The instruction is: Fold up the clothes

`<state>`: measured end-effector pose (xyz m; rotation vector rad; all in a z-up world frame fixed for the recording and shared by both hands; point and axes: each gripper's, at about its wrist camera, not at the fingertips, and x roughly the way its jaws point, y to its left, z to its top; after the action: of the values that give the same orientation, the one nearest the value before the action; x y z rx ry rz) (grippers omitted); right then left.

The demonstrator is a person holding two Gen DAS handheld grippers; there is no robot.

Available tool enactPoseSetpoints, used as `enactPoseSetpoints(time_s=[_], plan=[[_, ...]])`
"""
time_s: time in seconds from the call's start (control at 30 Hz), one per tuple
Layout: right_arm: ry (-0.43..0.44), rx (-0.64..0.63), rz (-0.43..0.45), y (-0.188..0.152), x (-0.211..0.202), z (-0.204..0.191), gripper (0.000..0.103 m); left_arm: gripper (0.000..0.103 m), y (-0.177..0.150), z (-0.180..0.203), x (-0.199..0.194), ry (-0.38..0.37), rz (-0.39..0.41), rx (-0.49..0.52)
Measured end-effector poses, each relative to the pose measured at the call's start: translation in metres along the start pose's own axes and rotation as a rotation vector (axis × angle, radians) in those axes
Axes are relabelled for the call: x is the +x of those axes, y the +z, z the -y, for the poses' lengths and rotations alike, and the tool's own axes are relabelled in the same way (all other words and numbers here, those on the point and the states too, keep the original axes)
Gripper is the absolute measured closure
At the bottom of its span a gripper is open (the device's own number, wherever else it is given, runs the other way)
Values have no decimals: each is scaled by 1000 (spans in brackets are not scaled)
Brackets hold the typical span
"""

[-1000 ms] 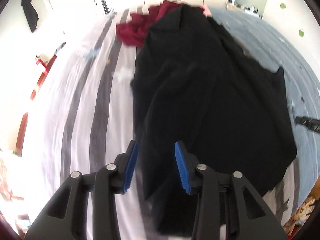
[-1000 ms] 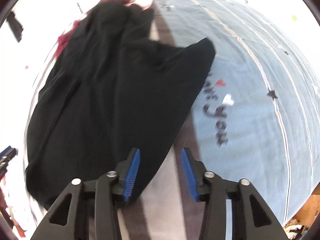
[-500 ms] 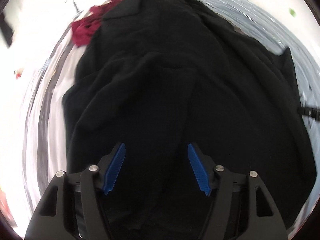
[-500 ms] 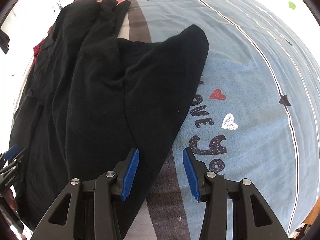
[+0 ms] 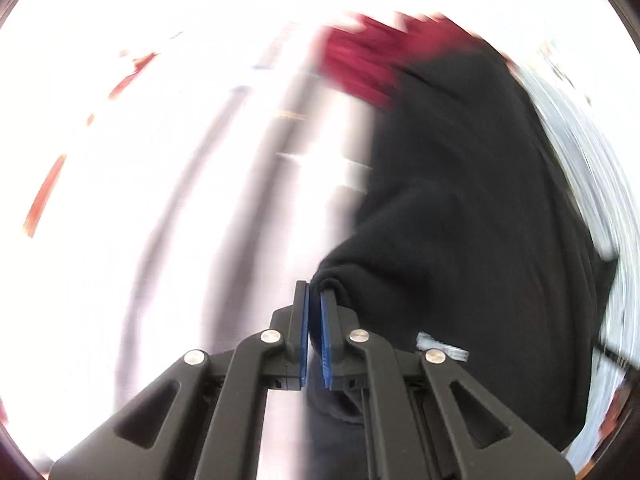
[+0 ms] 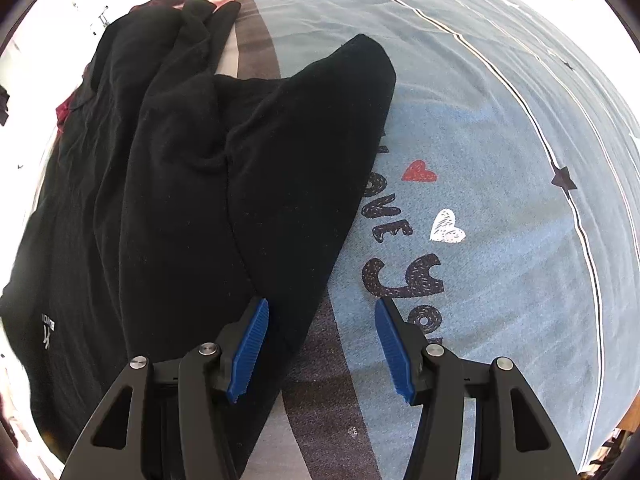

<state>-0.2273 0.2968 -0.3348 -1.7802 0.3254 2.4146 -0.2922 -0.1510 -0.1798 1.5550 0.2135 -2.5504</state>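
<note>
A black garment (image 6: 192, 184) lies spread along the bed, its sleeve (image 6: 344, 80) sticking out to the right. In the blurred left wrist view the same black garment (image 5: 472, 216) fills the right half. My left gripper (image 5: 314, 300) is shut on a pinch of its left edge, with black cloth between the blue pads. My right gripper (image 6: 322, 316) hovers over the garment's lower right edge, jaws opening. That edge lies between the pads, and they do not press on it.
A dark red garment (image 5: 360, 60) lies at the far end of the bed, beyond the black one. The bedcover (image 6: 500, 184) is blue with printed hearts, letters and stars, and has grey and white stripes (image 6: 316, 392) on the left.
My left gripper closed on the black garment's edge and swung left, so the garment now sits right of its jaws. The right gripper widened and came lower over the cloth edge.
</note>
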Motion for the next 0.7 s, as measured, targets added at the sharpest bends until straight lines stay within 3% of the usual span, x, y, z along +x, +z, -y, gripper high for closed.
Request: enactPoseSetpoints(time_s=[0.17,0.23,0.27,0.3,0.4,0.47,0.53,0.6,0.7], plan=[[-4,32,8,0,-6,2,51,99,-19,-150,5,153,-70,-301],[-7,40,9,0,-8,3,51,99,-31,-186,14,207,-119,-373],[-10,39,10,-1,-10,3,51,99,-37,-195,15,173,-131,-400],[-14,36,8,-2,-11,3,51,99,-43,-195,11,132,-125,-401],[-22,26,1,-10,-13,2,51,95,-63,-160,1,80,-112,-286],[-23,20,-9,-18,-14,1,51,86,-82,-131,2,12,-133,-244],[-10,19,-22,-28,-16,0,51,70,-82,-103,6,-52,-160,-228],[4,11,-34,-41,-20,-3,51,64,-101,-85,18,-100,-179,-211],[42,17,-58,-63,-27,-5,51,56,-98,-80,55,-108,-204,-192]])
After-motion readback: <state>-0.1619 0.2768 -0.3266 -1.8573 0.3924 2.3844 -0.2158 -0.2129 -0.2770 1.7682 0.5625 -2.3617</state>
